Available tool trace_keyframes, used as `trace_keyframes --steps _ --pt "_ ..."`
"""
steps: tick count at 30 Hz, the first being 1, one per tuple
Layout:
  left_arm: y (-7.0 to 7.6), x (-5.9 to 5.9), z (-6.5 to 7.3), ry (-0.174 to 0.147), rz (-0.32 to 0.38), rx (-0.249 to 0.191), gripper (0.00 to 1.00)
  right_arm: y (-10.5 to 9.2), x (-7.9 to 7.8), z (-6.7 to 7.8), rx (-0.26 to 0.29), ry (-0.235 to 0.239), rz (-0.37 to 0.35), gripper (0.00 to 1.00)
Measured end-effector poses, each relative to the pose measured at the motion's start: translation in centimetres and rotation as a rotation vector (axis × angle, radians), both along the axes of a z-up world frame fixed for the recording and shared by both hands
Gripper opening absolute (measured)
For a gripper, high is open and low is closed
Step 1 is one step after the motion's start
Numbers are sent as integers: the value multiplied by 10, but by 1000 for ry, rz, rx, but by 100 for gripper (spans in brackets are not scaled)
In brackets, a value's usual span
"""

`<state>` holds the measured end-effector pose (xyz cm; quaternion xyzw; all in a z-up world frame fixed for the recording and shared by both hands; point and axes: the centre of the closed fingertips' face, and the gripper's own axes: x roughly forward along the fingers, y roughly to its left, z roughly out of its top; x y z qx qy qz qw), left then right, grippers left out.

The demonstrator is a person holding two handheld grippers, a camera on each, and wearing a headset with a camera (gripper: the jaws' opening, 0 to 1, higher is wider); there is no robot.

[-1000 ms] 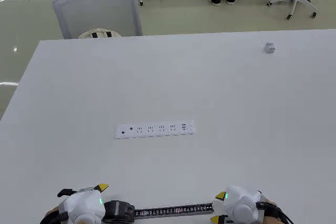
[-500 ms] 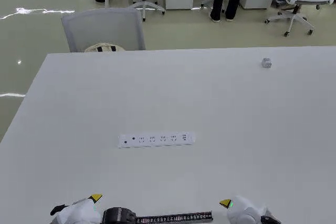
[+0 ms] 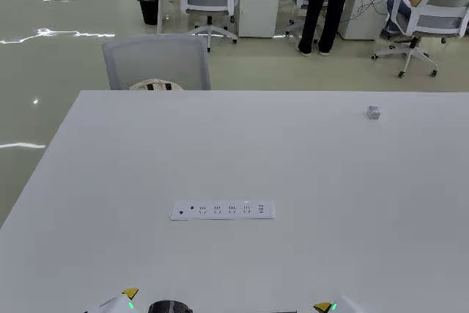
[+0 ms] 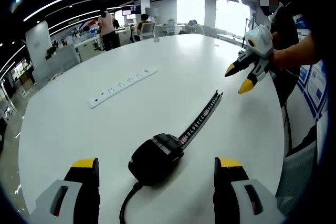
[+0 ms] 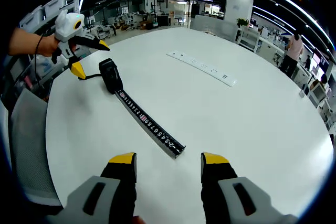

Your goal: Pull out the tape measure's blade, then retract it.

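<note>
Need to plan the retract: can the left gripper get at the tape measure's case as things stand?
Probably yes: the left gripper is open, with the case lying just ahead between its jaws, nothing in the way.

A black, rounded plastic tape measure case (image 4: 156, 158) is resting on the white tabletop (image 4: 157, 61), with a thin black cord (image 4: 126, 207) trailing from its back. Its dark, numbered blade (image 4: 202, 118) is lying pulled out, stretching flat and straight along the surface.

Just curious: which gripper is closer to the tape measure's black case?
Left. The left gripper sits open just behind the case; the right gripper faces the far blade tip.
</note>
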<state>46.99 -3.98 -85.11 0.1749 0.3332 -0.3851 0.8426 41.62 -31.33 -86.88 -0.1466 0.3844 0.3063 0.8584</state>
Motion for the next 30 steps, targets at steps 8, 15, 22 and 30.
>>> trace_keyframes --steps 8,15,22,30 --pt "-4 -6 11 1 75 -61 90 4 -5 7 11 -16 -46 52" --pt "-7 -15 17 4 140 -80 90 6 -10 16 45 -17 -115 54" --pt "-8 -24 25 -8 193 -96 90 7 -16 22 48 -23 -135 56" --pt "-5 -35 29 -6 249 -101 91 13 -28 33 74 -25 -171 57"
